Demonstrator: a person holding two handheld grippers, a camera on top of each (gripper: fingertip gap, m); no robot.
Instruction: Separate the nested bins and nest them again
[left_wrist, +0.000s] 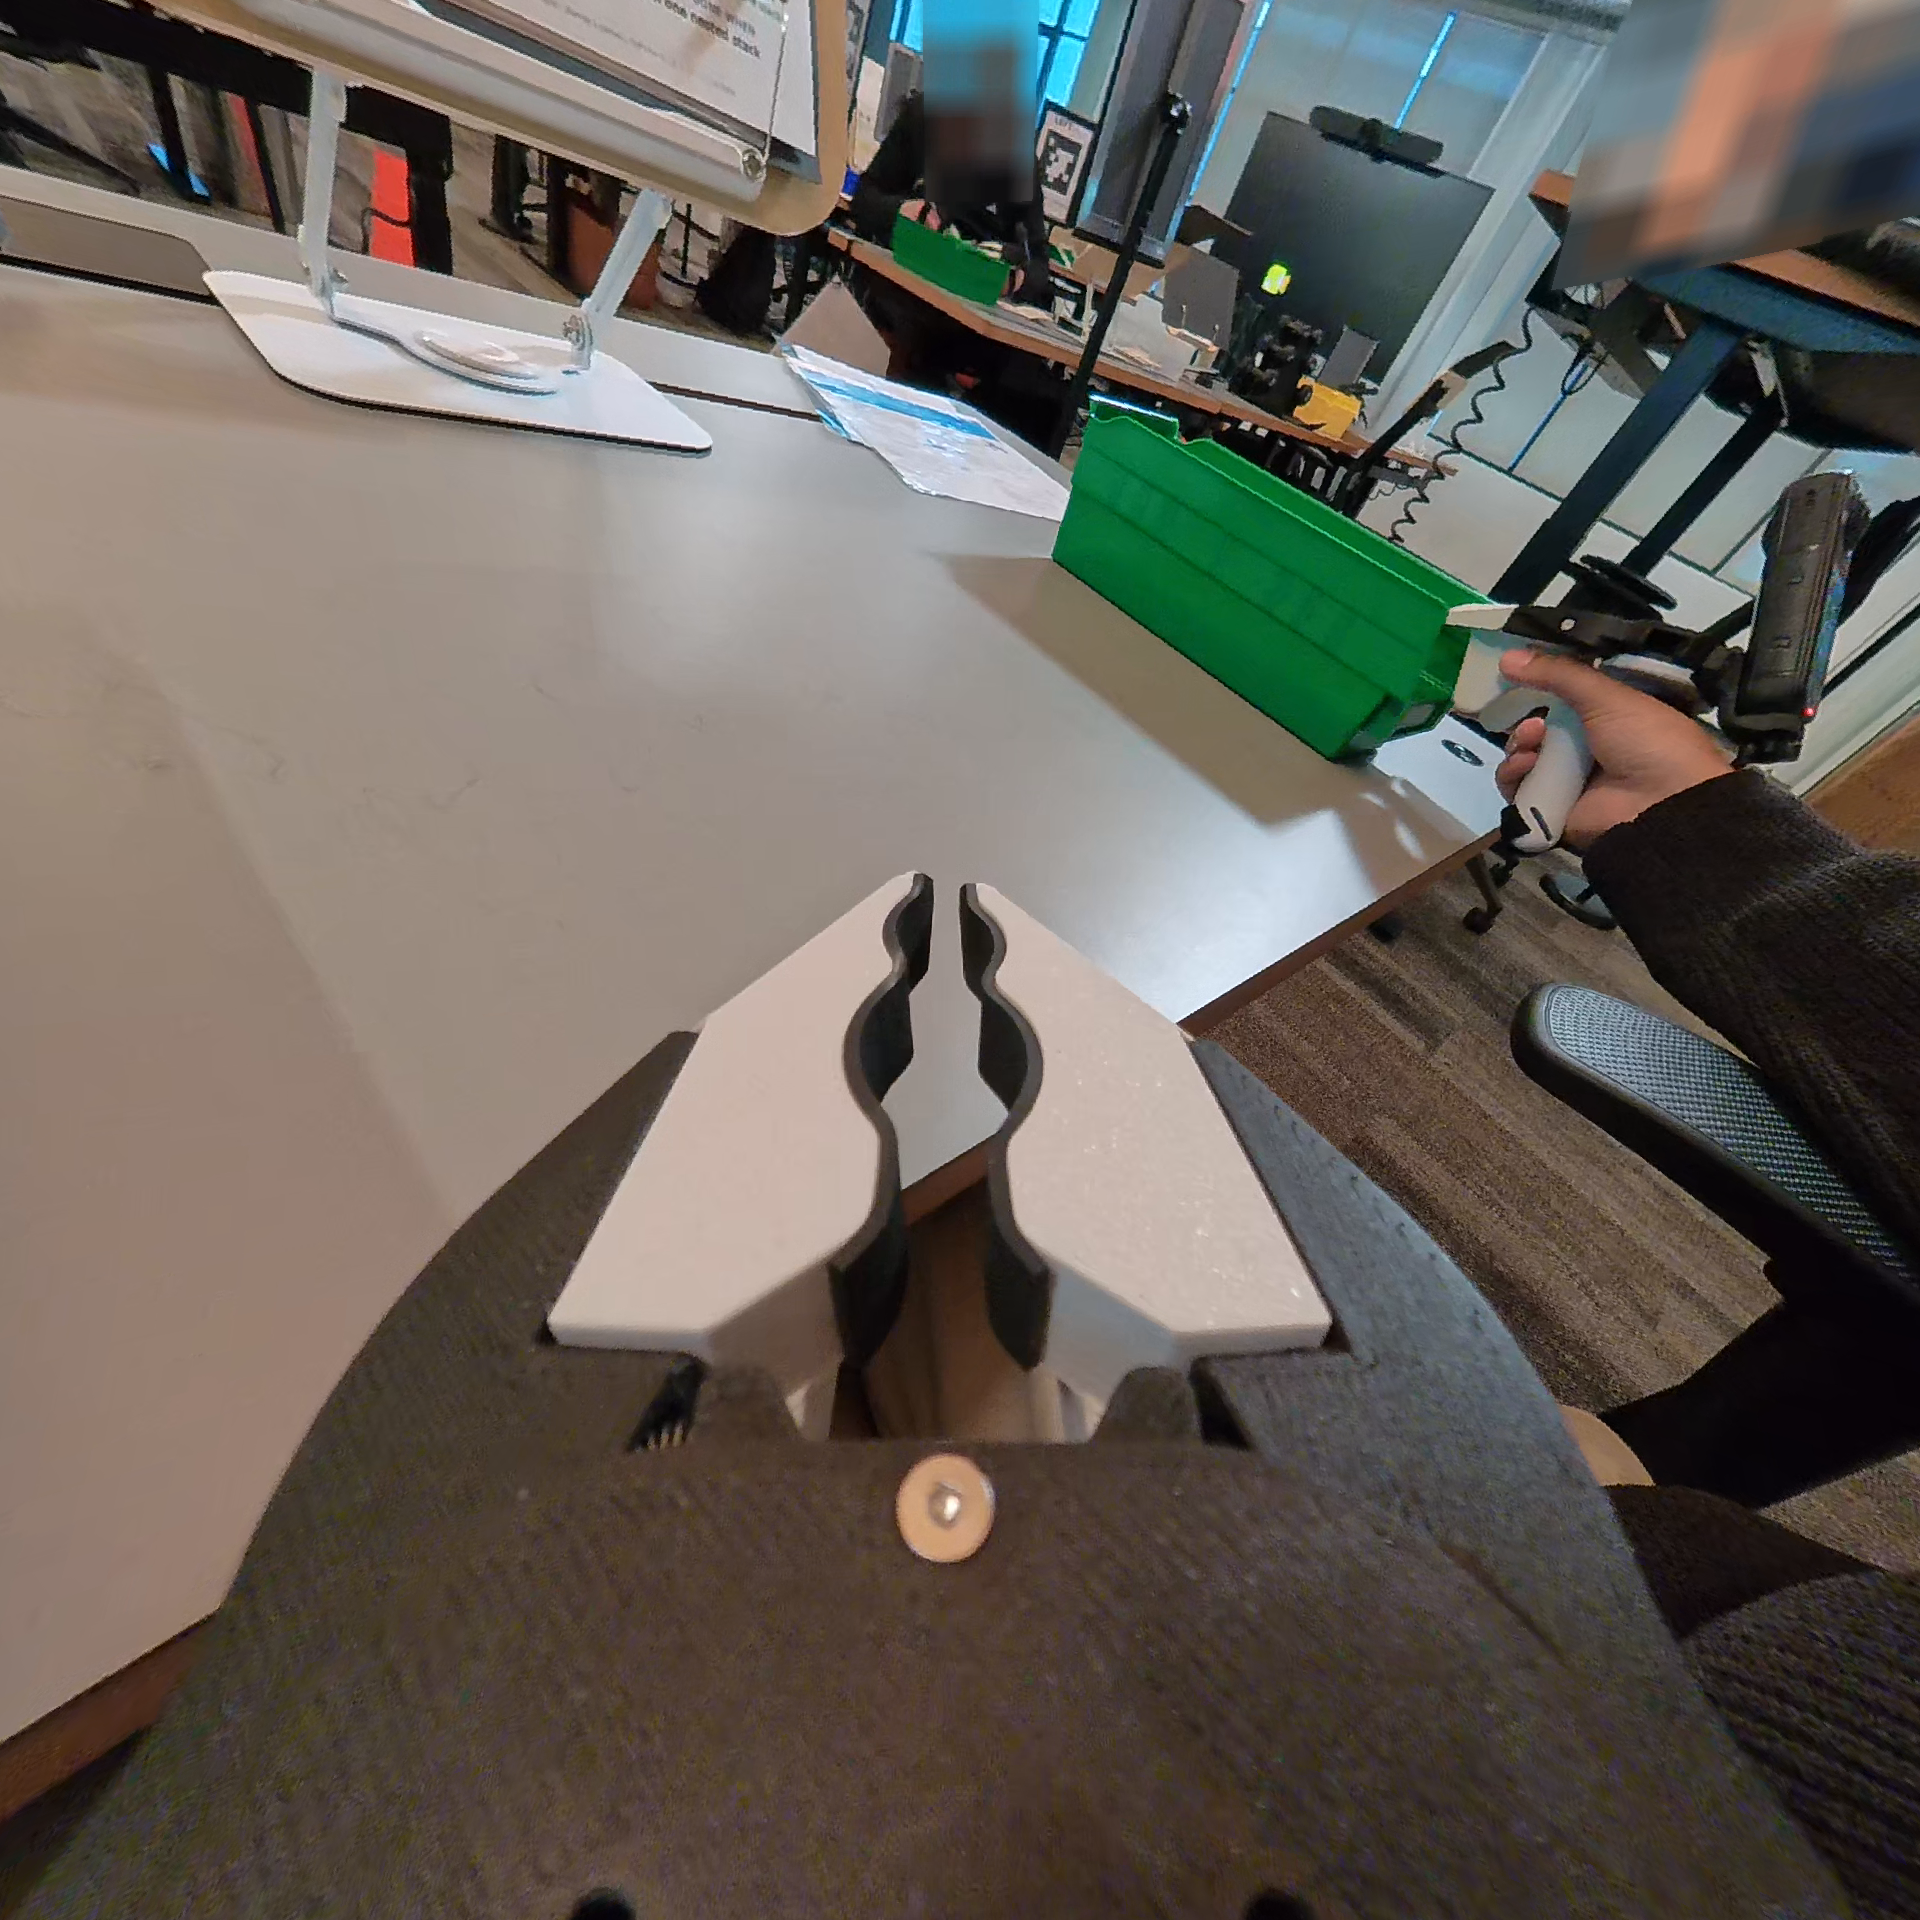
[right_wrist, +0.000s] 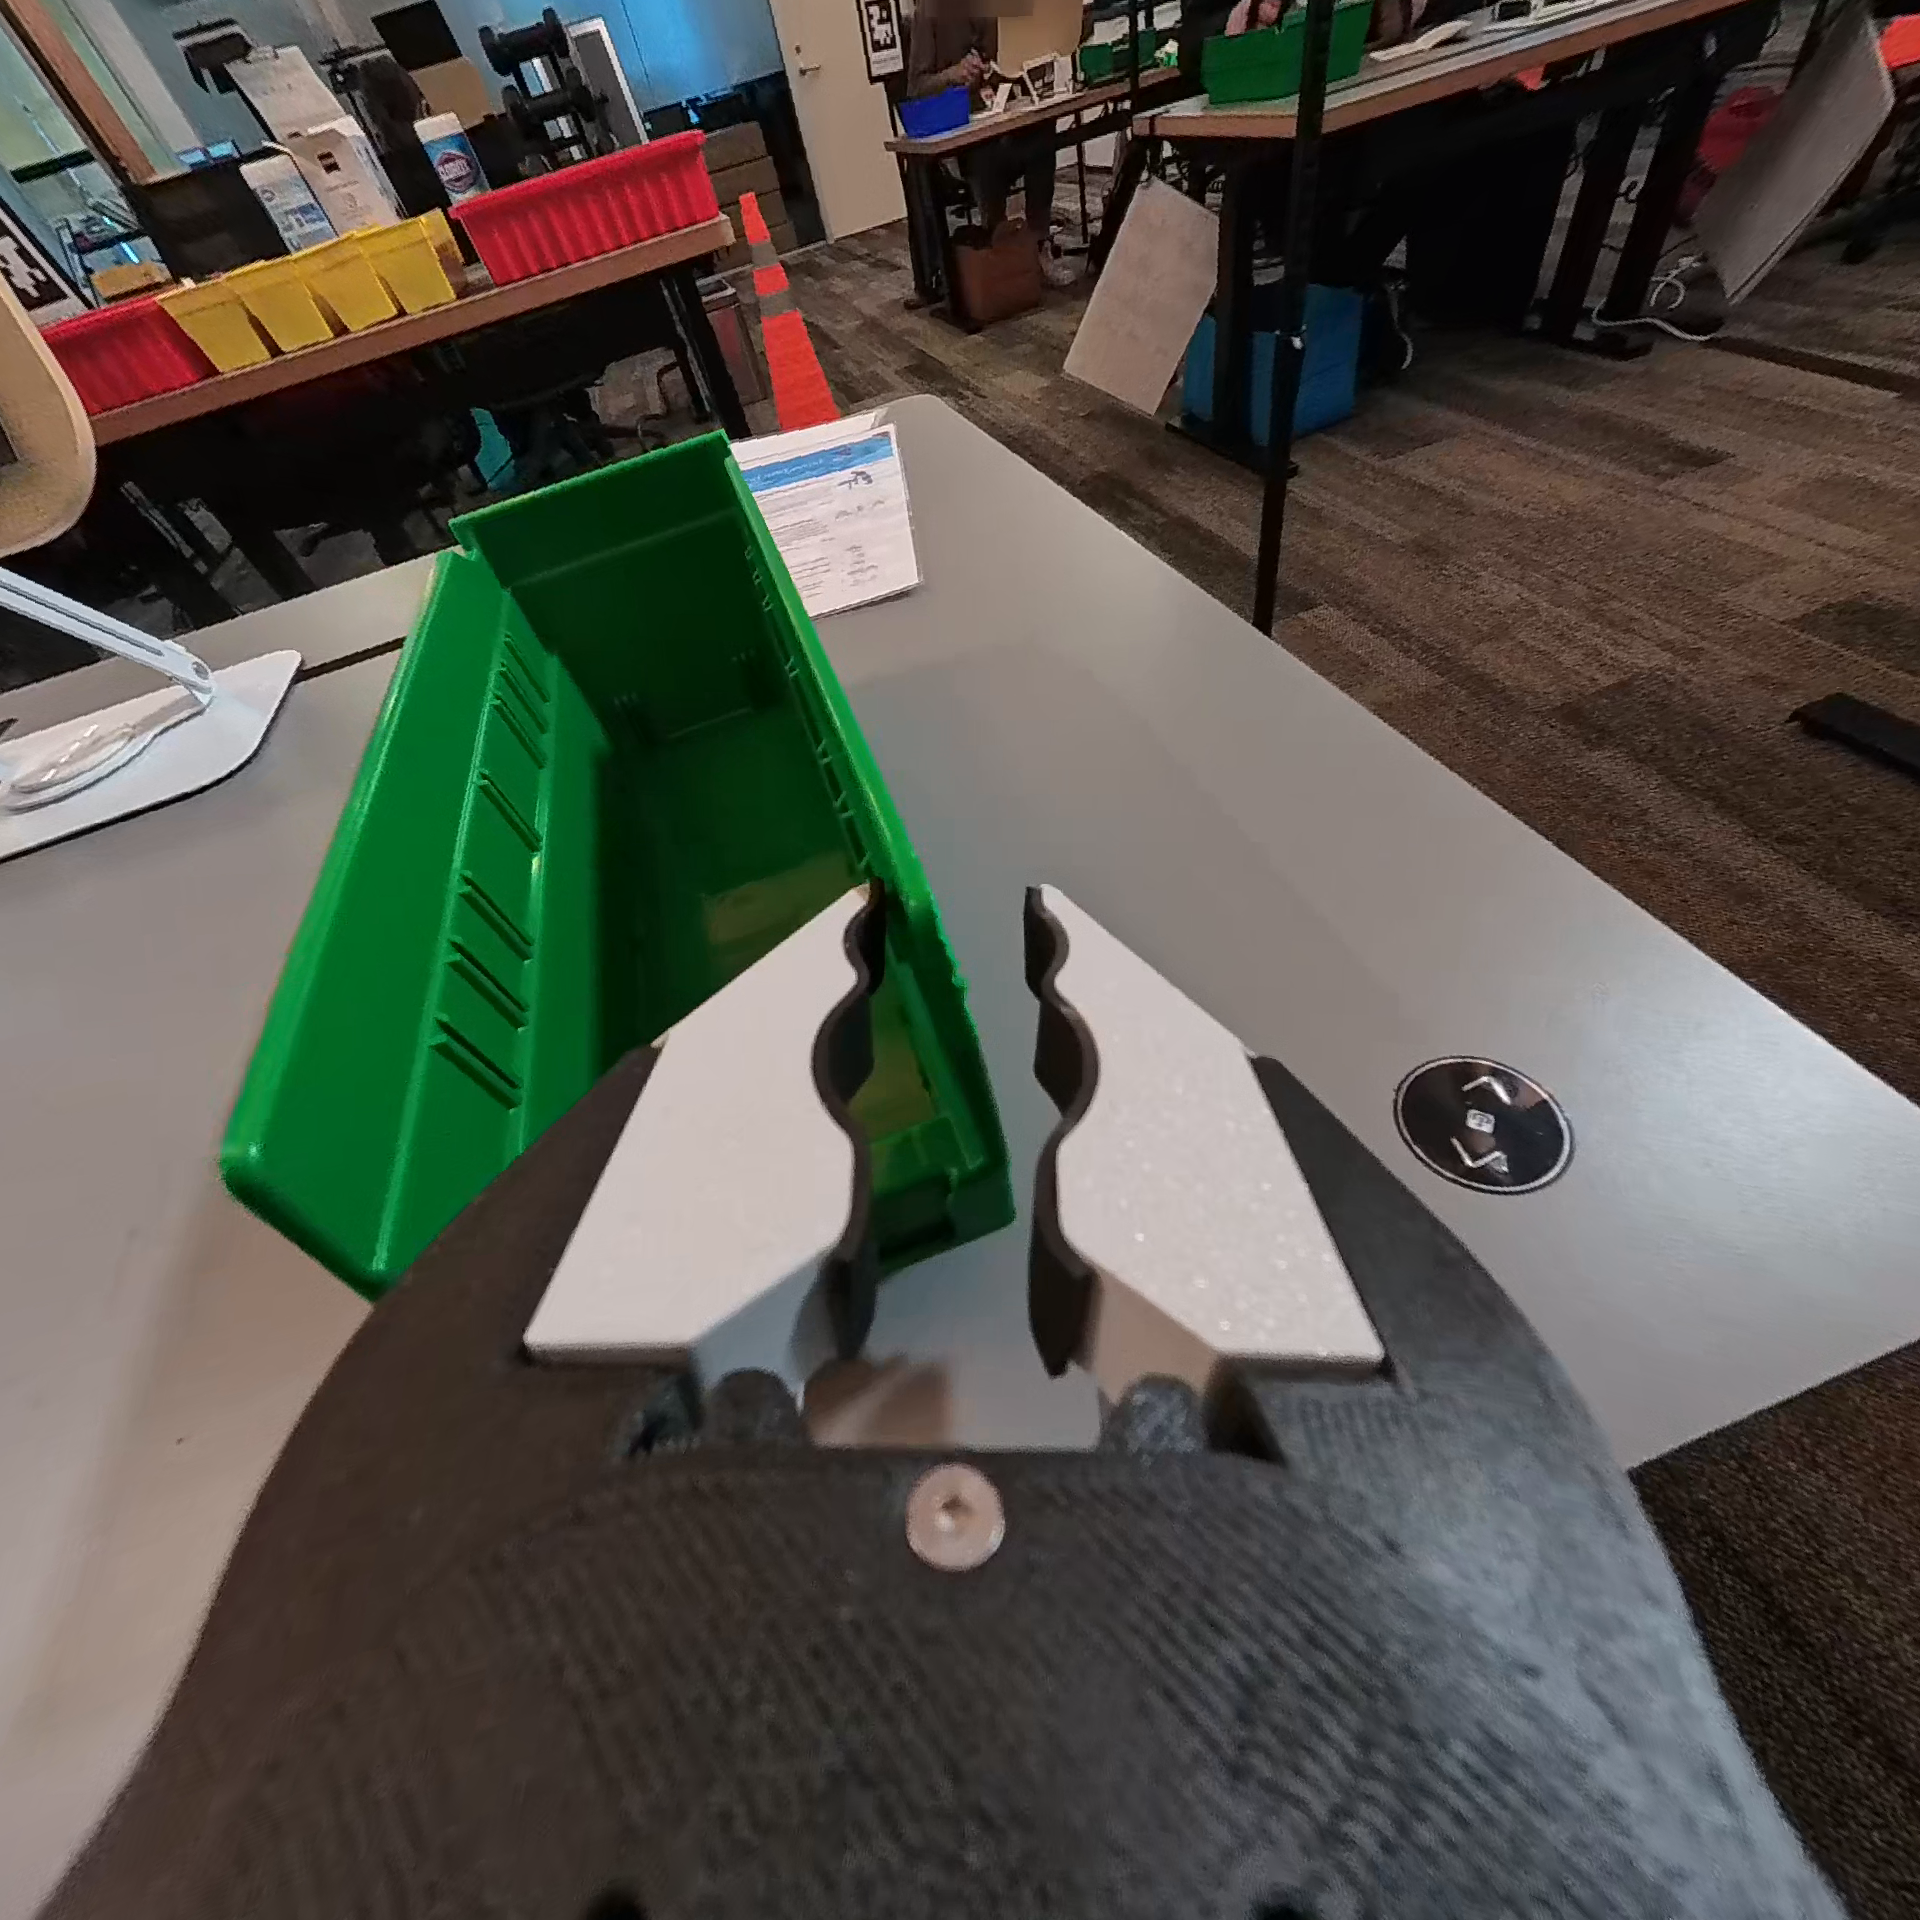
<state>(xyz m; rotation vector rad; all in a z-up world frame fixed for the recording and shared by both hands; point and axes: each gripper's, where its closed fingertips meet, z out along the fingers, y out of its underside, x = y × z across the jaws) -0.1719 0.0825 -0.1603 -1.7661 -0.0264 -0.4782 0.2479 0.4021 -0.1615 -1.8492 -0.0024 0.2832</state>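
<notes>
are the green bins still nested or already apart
Nested: the left wrist view shows the green bins as one stack on the table, two stepped bodies at its near end. The right gripper straddles its wall, open.

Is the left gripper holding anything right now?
No. The left gripper hovers over bare table with its fingers nearly together and nothing between them, well away from the green bins.

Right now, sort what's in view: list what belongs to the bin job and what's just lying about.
Belongs to the job:
- green nested bins
- right gripper, fingers apart astride the bins' near right wall
- left gripper, fingers nearly closed, empty

Just lying about:
- printed sheet
- white stand base
- round grommet in the table
</notes>
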